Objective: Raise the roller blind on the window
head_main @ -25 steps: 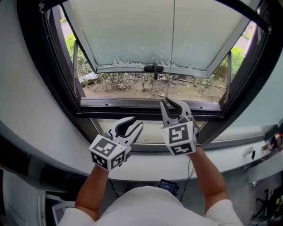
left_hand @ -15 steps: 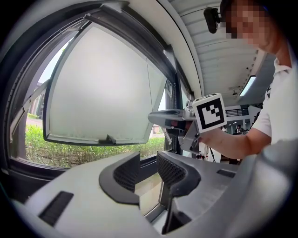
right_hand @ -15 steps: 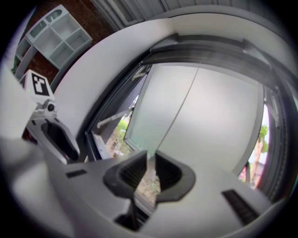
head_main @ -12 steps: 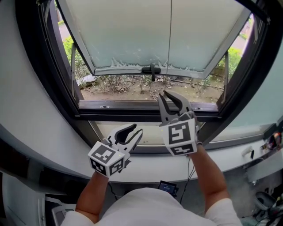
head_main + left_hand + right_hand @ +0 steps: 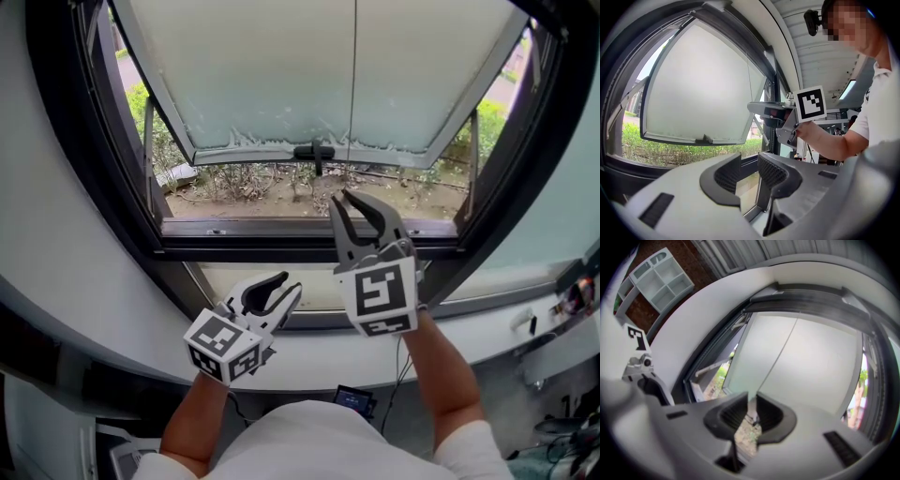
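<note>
A thin pull cord (image 5: 354,94) hangs straight down in front of the frosted pane (image 5: 272,75), which is tilted outward in the black window frame (image 5: 309,242). My right gripper (image 5: 343,197) points up at the cord's lower end. In the right gripper view the cord (image 5: 780,352) runs down into the gap of my right gripper (image 5: 752,411); light shows on both sides, so the jaws are open around it. My left gripper (image 5: 286,286) is lower, near the white sill, and open and empty (image 5: 749,171). The blind itself is out of view.
Shrubs and bare ground (image 5: 272,183) lie outside below the pane. The curved white sill (image 5: 487,328) carries small items at the far right (image 5: 572,295). A small dark device (image 5: 356,398) sits below my arms. A white shelf unit (image 5: 663,280) stands behind on the left.
My right gripper has risen a little along the cord, toward the pane. The left gripper stays about where it was. Neither gripper's jaws have changed.
</note>
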The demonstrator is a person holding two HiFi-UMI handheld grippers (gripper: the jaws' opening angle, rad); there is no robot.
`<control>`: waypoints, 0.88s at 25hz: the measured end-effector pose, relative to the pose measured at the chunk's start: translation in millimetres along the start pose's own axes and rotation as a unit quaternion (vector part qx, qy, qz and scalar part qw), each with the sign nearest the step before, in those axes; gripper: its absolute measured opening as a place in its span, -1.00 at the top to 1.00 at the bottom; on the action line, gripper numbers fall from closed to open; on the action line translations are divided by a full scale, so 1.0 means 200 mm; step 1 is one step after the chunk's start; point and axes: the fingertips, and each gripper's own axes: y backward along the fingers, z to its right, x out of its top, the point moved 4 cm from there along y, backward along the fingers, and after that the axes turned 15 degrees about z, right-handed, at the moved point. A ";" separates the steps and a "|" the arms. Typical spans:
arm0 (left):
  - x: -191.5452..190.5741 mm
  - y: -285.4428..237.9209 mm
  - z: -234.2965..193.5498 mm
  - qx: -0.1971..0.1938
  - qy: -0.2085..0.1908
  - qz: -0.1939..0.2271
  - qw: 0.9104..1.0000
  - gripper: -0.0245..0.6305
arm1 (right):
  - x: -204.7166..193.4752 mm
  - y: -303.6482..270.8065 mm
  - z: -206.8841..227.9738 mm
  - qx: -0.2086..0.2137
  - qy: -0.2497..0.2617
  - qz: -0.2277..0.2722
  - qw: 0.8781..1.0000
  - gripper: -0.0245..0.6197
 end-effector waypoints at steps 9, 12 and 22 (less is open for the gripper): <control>0.00 -0.01 0.01 -0.006 0.002 0.000 1.000 0.54 | 0.06 0.00 0.04 -0.010 0.004 0.014 1.000 0.72; 0.00 -0.01 0.01 -0.005 0.004 0.000 1.000 0.54 | 0.08 0.00 0.06 -0.016 0.007 0.021 1.000 0.72; -0.01 0.00 0.02 -0.006 0.007 -0.005 1.000 0.54 | 0.18 0.01 0.13 -0.029 0.013 0.042 0.999 0.72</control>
